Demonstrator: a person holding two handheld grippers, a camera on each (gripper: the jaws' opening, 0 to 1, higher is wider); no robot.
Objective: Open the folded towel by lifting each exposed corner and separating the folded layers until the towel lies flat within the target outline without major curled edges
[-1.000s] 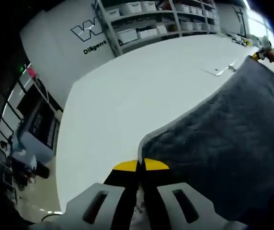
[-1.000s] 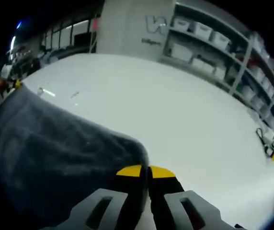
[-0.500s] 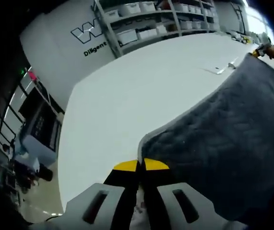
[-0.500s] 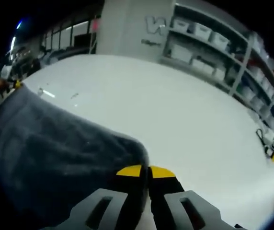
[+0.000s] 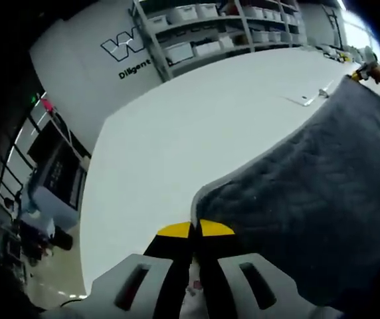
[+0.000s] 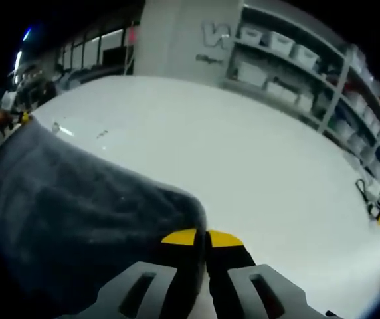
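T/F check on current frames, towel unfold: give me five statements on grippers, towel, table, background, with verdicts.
1. The left gripper has its jaws closed on a corner of the grey towel. True.
2. The right gripper is open and clear of the towel. False: its jaws are closed at a towel corner.
3. The towel is bright red. False: it is dark grey with a lighter edge.
4. The table is white. True.
5. The shelves behind the table hold folded towels. False: they hold pale bins.
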